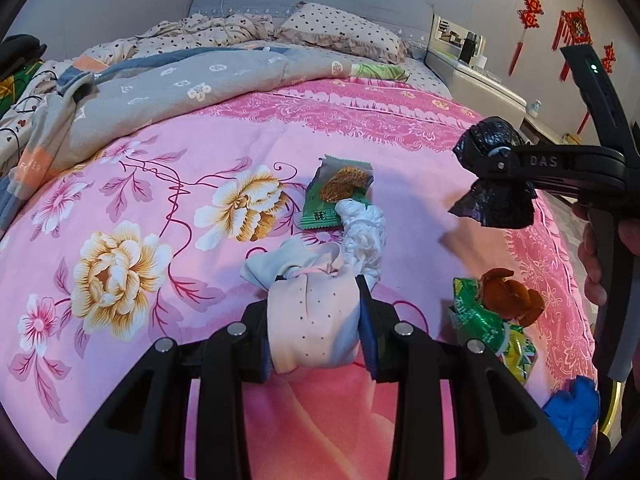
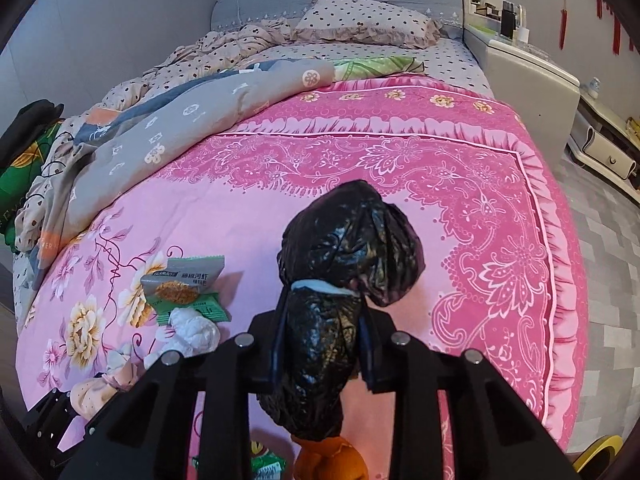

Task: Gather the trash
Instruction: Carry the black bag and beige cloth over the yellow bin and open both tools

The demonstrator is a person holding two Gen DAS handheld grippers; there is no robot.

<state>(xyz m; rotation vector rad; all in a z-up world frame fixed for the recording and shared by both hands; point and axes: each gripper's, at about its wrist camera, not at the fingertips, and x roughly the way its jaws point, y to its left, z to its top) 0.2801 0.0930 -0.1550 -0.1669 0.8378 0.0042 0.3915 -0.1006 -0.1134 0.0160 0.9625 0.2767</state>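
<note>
While on bed (image 1: 168, 168) | left hand-held gripper (image 1: 316, 316) clamps sock (image 1: 312, 320)

Left wrist cam: sits behind left gripper (image 1: 316, 320), tilted down, faces up the bed (image 1: 200, 184) toward pillow (image 1: 340, 32); close to bedspread, near foot end. Right gripper (image 1: 486, 178) seen side-on at right of bed.

Right wrist cam: behind right gripper (image 2: 320, 344), tilted down, same heading toward pillow (image 2: 364, 20), close above bed (image 2: 460, 168).

Shared: bed, pillow, green snack wrapper (image 1: 338, 196) (image 2: 188, 288), white crumpled wad (image 1: 366, 232) (image 2: 196, 332) beside it.
</note>
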